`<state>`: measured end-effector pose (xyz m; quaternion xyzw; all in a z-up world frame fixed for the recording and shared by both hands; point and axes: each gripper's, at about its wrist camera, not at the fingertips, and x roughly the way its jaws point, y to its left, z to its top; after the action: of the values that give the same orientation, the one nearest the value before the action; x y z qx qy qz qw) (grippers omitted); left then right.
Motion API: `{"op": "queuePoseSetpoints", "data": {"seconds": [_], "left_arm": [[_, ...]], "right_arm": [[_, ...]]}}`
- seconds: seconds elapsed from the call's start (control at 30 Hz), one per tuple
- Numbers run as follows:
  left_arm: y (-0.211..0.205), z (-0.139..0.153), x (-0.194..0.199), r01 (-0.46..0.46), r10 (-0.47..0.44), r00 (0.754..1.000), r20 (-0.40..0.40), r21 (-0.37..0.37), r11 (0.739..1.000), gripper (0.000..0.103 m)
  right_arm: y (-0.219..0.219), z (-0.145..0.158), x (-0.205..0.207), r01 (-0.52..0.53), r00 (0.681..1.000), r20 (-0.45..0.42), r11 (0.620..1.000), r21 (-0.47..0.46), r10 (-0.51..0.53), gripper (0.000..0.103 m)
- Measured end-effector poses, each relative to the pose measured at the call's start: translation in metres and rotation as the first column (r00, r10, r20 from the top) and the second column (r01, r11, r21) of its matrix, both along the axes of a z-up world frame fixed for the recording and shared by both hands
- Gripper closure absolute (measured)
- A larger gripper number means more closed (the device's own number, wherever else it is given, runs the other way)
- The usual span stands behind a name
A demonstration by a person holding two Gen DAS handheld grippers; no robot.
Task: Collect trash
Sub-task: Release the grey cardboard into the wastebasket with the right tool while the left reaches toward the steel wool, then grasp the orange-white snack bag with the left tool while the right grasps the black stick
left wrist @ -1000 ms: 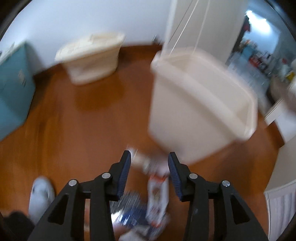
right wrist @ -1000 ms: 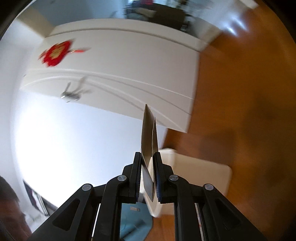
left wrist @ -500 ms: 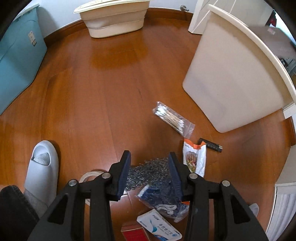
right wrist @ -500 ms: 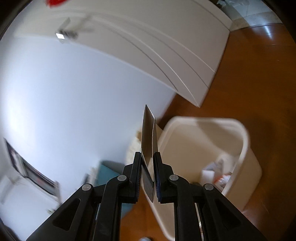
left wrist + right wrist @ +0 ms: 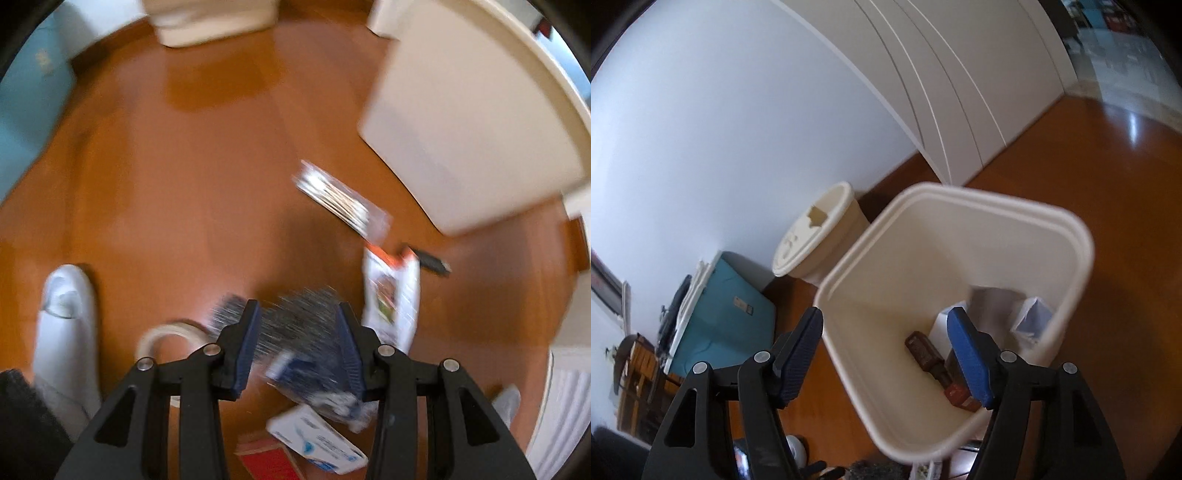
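Note:
In the left wrist view my left gripper [image 5: 297, 308] points down at a pile of trash on the wooden floor, its jaws apart over a grey speckled mesh pad [image 5: 295, 317] that they do not grip. A blue packet [image 5: 317, 380], a white box [image 5: 317, 439] and a red box [image 5: 269, 461] lie just below it. An orange-and-white snack packet [image 5: 391, 295] and a bag of cotton swabs [image 5: 340, 199] lie to the right. My right gripper [image 5: 884, 315] hangs over the cream bin [image 5: 923, 206], jaws opening with nothing between them. A silvery card [image 5: 993, 306] sits inside the bin.
The bin also holds a brown bottle [image 5: 927, 354] and white paper [image 5: 1034, 314]. A round cream tub [image 5: 820, 232] and a teal box [image 5: 727, 317] stand by the wall. A slipper [image 5: 66, 332], a tape roll [image 5: 166, 336] and a black stick [image 5: 428, 258] lie on the floor.
My right gripper swung over the bin and let go of the silvery card, which now lies inside. My left gripper sank closer to the trash pile, jaws unchanged.

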<state>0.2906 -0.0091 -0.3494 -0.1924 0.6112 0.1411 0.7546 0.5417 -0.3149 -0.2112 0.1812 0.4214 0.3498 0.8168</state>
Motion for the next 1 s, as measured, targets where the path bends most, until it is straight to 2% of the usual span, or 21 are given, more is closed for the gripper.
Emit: {"op": "queuePoseSetpoints", "data": {"seconds": [0.07,0.17,0.23,0.27,0.3,0.47,0.57,0.6,0.63,0.67,0.7,0.77,0.8,0.83,0.93,1.0], "left_arm": [[-0.023,-0.012,0.011,0.096,-0.097,0.995,-0.023,-0.045,0.994,0.061],[-0.056,-0.032,0.029,0.229,-0.231,0.972,-0.045,-0.048,0.972,0.051],[-0.071,-0.043,0.039,0.275,-0.276,0.960,-0.050,-0.038,0.961,0.040],[-0.078,-0.051,0.046,0.298,-0.300,0.952,-0.063,-0.030,0.954,0.028],[-0.082,-0.058,0.050,0.308,-0.309,0.948,-0.079,-0.026,0.951,0.023],[-0.087,-0.082,0.065,0.295,-0.297,0.948,-0.117,-0.031,0.955,0.023],[-0.088,-0.092,0.072,0.290,-0.295,0.948,-0.118,-0.057,0.955,0.023],[-0.090,-0.096,0.073,0.291,-0.298,0.948,-0.115,-0.073,0.954,0.026],[-0.090,-0.098,0.074,0.287,-0.297,0.948,-0.113,-0.094,0.953,0.035],[-0.089,-0.101,0.076,0.274,-0.287,0.950,-0.119,-0.116,0.955,0.061],[-0.085,-0.100,0.082,0.269,-0.281,0.953,-0.116,-0.111,0.957,0.071],[-0.081,-0.100,0.082,0.249,-0.267,0.958,-0.104,-0.157,0.956,0.077],[-0.080,-0.099,0.081,0.246,-0.264,0.960,-0.097,-0.164,0.955,0.085],[-0.078,-0.094,0.080,0.246,-0.261,0.962,-0.081,-0.160,0.956,0.085],[-0.067,-0.071,0.073,0.221,-0.226,0.974,-0.015,-0.151,0.964,0.085],[-0.055,-0.053,0.068,0.189,-0.187,0.982,0.028,-0.145,0.971,0.085]], "right_arm": [[-0.019,0.016,-0.011,0.003,0.998,0.065,0.999,0.038,-0.005,0.029],[-0.049,0.019,-0.026,0.059,0.993,0.100,0.997,0.043,-0.063,0.020],[-0.070,0.004,-0.028,0.110,0.993,0.042,0.992,0.058,-0.113,0.019],[-0.079,-0.008,-0.027,0.128,0.992,-0.003,0.991,0.049,-0.128,0.019],[-0.086,-0.016,-0.026,0.144,0.989,-0.030,0.989,0.037,-0.142,0.019],[-0.110,-0.060,-0.043,0.180,0.975,-0.131,0.984,0.001,-0.178,0.019],[-0.123,-0.074,-0.048,0.200,0.965,-0.168,0.980,-0.019,-0.201,0.019],[-0.126,-0.076,-0.049,0.205,0.963,-0.174,0.979,-0.024,-0.206,0.019],[-0.128,-0.079,-0.050,0.209,0.961,-0.178,0.977,-0.028,-0.211,0.019],[-0.131,-0.083,-0.051,0.217,0.959,-0.178,0.975,-0.038,-0.220,0.019],[-0.132,-0.085,-0.052,0.218,0.959,-0.177,0.975,-0.048,-0.223,0.019],[-0.127,-0.091,-0.054,0.208,0.959,-0.178,0.974,-0.087,-0.221,0.019],[-0.125,-0.095,-0.054,0.201,0.960,-0.177,0.974,-0.102,-0.217,0.019],[-0.124,-0.100,-0.056,0.186,0.963,-0.177,0.976,-0.118,-0.205,0.019],[-0.099,-0.121,-0.067,0.027,0.985,-0.160,0.975,-0.219,-0.063,0.019],[-0.072,-0.132,-0.081,-0.115,0.991,-0.095,0.942,-0.316,0.090,0.019]]}}
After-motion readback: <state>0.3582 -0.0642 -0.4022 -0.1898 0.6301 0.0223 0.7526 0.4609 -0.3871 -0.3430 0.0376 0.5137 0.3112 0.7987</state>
